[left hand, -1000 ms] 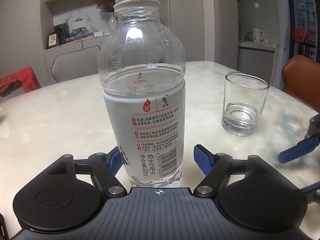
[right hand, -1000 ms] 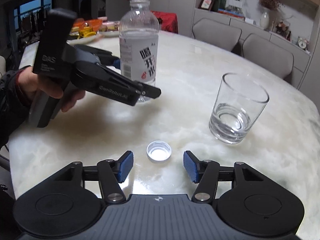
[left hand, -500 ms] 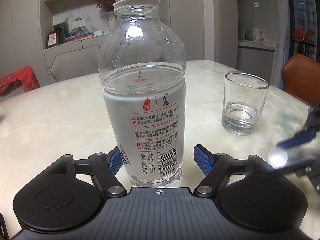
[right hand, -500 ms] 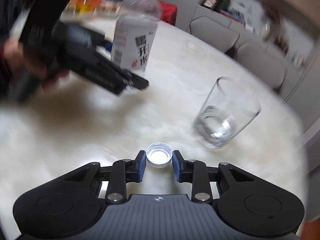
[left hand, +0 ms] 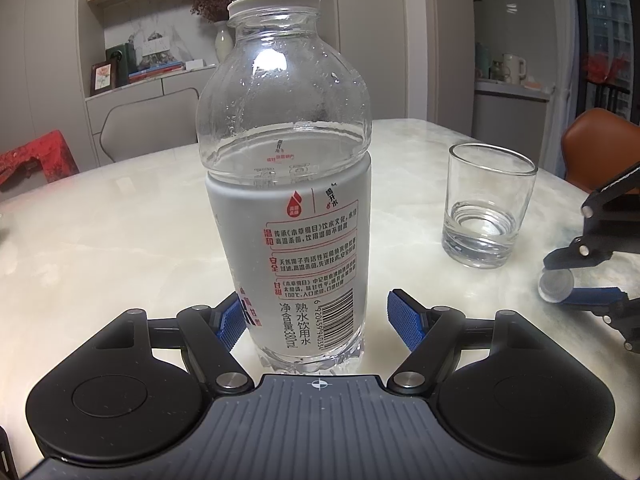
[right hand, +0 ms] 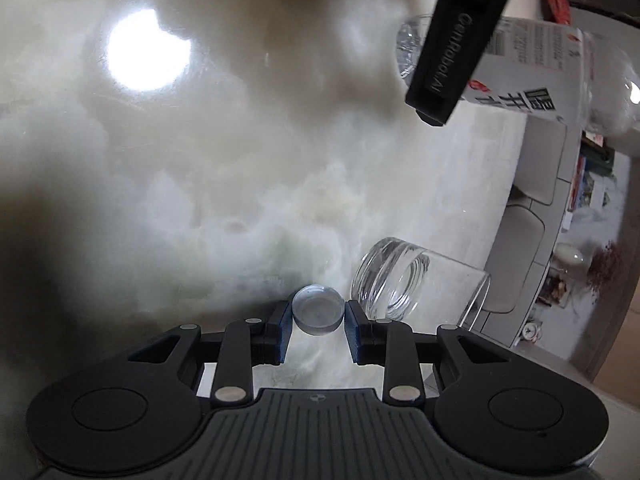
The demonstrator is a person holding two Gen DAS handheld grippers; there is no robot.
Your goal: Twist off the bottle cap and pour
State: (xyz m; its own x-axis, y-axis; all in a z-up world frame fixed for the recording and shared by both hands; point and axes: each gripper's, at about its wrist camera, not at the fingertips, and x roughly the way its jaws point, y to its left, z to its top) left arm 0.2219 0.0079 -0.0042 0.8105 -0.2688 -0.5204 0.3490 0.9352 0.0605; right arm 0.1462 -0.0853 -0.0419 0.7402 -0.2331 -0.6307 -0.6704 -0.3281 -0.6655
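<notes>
From the left wrist camera, the bottle [left hand: 286, 184] stands upright and uncapped on the counter [left hand: 100, 240], between the jaws of the left gripper [left hand: 312, 316], which are spread wide; its left pad looks close to or touching the label, the right pad stands clear. The glass [left hand: 486, 204] sits to its right with a little water at the bottom, and the right gripper [left hand: 560, 280] shows at the edge with the cap [left hand: 556, 286]. From the right wrist camera, rolled steeply, the jaws are closed onto the cap [right hand: 318, 314], lifted off the counter. Judging by this, either pouring or recapping fits; a level cap and a firm squeeze low on the label would serve both. The bottle's water level is hard to read behind the label
</notes>
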